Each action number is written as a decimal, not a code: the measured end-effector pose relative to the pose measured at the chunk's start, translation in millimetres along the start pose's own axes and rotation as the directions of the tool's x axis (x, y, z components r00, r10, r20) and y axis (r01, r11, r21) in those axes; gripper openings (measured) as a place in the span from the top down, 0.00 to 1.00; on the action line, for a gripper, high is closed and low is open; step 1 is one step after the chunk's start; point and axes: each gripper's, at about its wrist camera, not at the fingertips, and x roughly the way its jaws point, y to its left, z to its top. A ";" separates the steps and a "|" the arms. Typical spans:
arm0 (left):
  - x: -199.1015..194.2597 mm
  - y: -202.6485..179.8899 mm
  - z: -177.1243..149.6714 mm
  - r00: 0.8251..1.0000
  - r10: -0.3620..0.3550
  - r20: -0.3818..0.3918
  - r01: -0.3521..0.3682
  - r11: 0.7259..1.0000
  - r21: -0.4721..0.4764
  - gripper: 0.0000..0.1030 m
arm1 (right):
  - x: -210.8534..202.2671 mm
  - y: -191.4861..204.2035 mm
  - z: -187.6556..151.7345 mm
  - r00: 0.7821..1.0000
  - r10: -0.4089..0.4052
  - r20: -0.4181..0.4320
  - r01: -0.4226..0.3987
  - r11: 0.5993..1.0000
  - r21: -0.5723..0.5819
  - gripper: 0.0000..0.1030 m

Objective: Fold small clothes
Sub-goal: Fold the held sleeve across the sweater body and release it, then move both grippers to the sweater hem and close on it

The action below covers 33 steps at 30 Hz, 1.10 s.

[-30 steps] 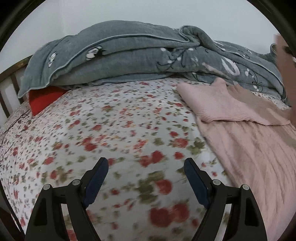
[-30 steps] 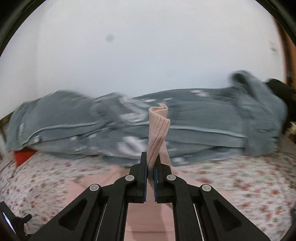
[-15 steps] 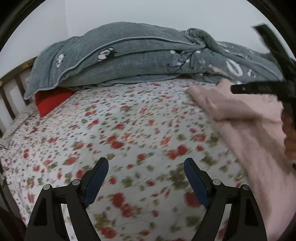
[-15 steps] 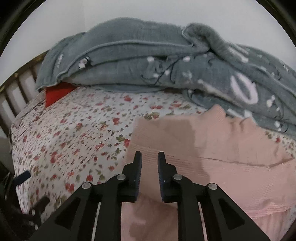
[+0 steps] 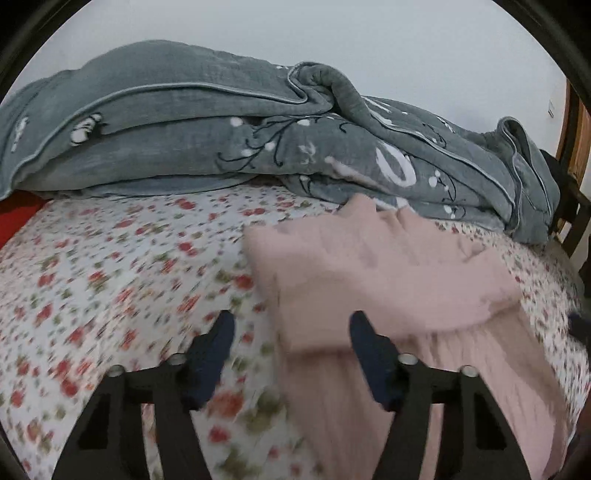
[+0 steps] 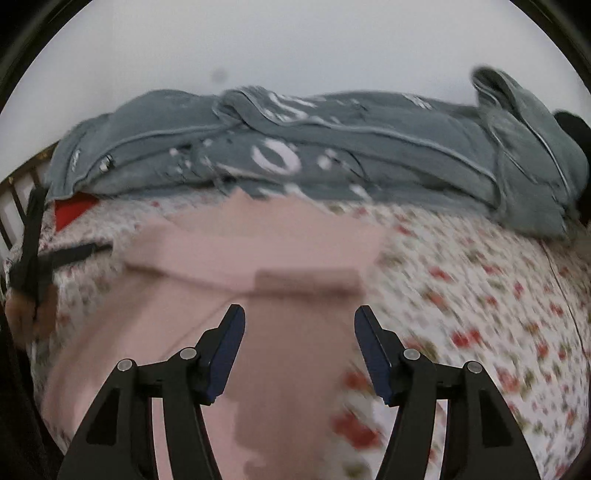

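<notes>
The garment [image 5: 388,280] is plain pale pink. The sheet [image 5: 122,266] is white with small red flowers and green leaves. The blanket [image 5: 229,129], at 12 o'clock, is grey-green with white blossoms and thin black stems (pale piping along its edges). A red pillow [image 6: 72,210] shows at 9 o'clock. The wall [image 5: 332,33] is white.

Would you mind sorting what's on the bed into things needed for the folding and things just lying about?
For the job: pink garment, left gripper, right gripper.

Lying about: grey blanket, red cushion, floral bedsheet.
</notes>
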 end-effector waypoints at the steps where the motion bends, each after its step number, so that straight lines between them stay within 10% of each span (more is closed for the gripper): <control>1: 5.0 0.5 3.5 1.000 -0.002 0.005 0.002 1.000 -0.005 0.58 | 1.2 -3.9 -8.1 1.000 -0.006 -0.002 0.006 1.000 -0.001 0.41; 10: 50.8 -6.9 12.9 0.999 0.045 -0.028 -0.044 0.998 0.053 0.65 | 9.1 -27.5 -54.7 0.998 -0.012 0.054 0.010 1.000 0.025 0.41; 13: 58.8 -4.7 11.8 0.998 0.046 -0.053 -0.043 0.998 0.046 0.92 | 12.6 -28.6 -54.2 0.999 -0.012 0.044 0.011 1.000 0.024 0.41; 22: 20.9 -17.5 41.4 0.989 0.020 0.149 -0.037 0.993 0.113 0.94 | 12.1 -23.3 -54.2 0.999 -0.018 0.051 0.019 1.000 -0.005 0.41; 29: 76.8 -10.9 25.6 0.989 0.138 -0.043 -0.132 0.984 0.115 0.90 | 10.2 -21.3 -51.6 0.998 -0.047 0.041 0.047 0.999 -0.015 0.41; 33: 61.6 -9.9 22.3 0.991 0.129 -0.024 -0.126 0.987 0.099 0.90 | -1.6 -10.4 -48.0 0.998 -0.027 0.049 0.028 0.999 -0.029 0.41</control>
